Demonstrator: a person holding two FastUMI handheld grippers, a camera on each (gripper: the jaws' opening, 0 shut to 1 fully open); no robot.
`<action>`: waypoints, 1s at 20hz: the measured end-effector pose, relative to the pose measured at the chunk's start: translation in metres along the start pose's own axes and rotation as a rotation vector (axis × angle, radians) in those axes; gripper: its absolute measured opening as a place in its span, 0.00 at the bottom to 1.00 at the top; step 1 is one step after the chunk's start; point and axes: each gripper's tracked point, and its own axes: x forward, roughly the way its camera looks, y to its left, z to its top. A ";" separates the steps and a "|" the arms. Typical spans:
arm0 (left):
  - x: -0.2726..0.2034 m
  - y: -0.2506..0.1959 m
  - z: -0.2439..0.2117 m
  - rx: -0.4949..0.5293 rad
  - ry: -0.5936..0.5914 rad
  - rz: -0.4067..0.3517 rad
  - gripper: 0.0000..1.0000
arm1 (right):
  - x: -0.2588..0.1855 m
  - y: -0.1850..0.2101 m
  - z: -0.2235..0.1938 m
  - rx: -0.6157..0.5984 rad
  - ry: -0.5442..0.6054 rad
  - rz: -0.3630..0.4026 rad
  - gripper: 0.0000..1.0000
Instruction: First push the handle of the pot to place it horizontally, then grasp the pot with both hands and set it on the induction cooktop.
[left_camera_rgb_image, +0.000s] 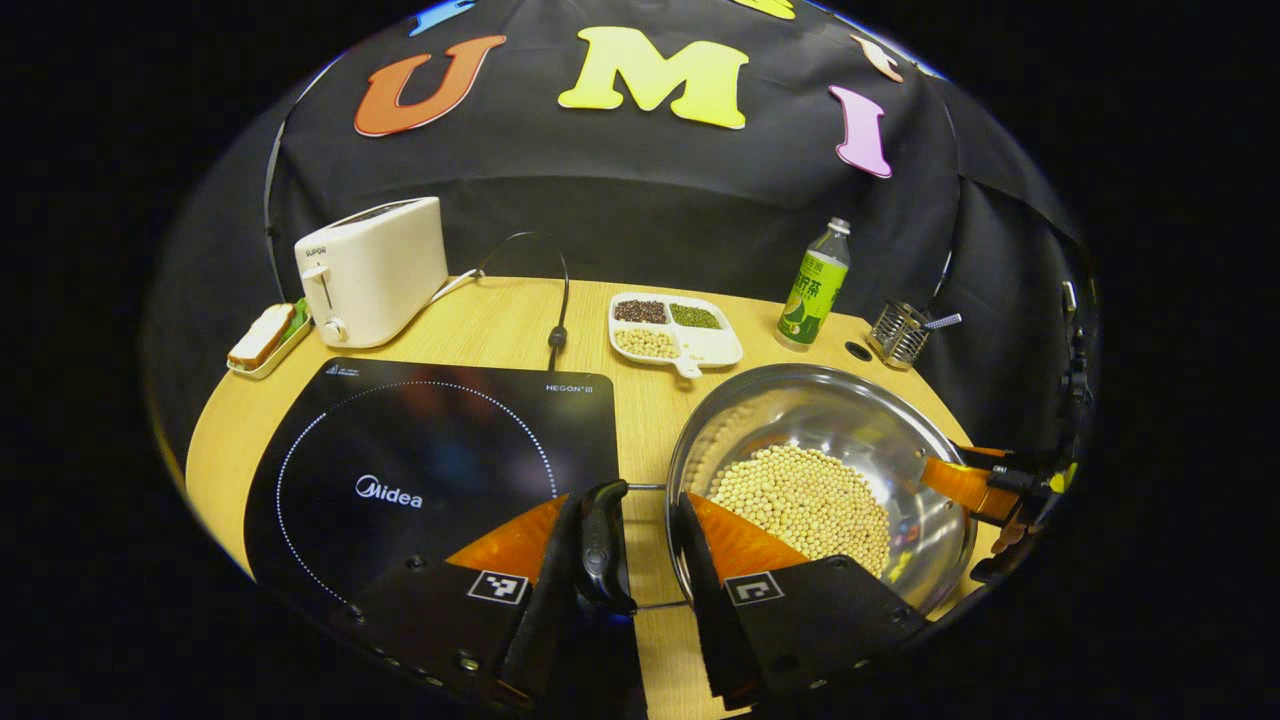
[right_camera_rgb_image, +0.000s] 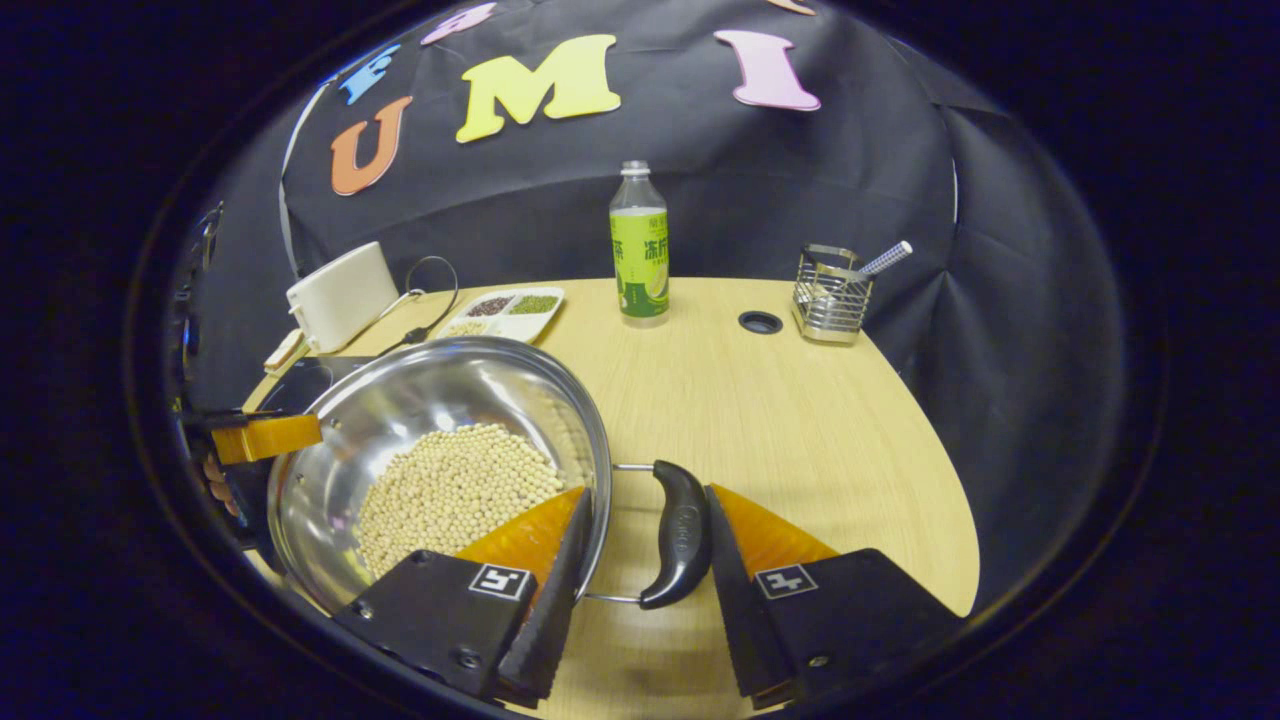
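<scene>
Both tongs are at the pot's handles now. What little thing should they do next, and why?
Probably squeeze shut. Each handle sits between open fingers: the left tongs around one handle, the right tongs around the other handle. The pot, full of beans, sits on the table beside the cooktop, so it needs a firm grip before lifting.

We saw a staged kitchen booth: a toaster (left_camera_rgb_image: 372, 270) and induction cooktop (left_camera_rgb_image: 430, 470) sat on a wooden table (right_camera_rgb_image: 800, 420) against black cloth.

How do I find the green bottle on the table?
Look along the far edge of the wooden table, by the black cloth wall. The bottle stands upright between the divided tray of beans and the wire holder. It is the tallest thing there, with a green label.
</scene>
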 end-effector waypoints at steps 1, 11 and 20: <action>0.002 0.000 -0.002 0.009 0.004 -0.002 0.57 | -0.001 0.000 0.000 0.009 0.012 -0.011 0.67; -0.014 -0.001 -0.011 0.029 0.121 -0.017 0.52 | -0.026 0.006 -0.010 0.112 0.133 0.002 0.62; -0.079 -0.014 0.007 0.093 0.028 -0.018 0.52 | -0.096 0.010 -0.009 0.139 0.110 0.031 0.61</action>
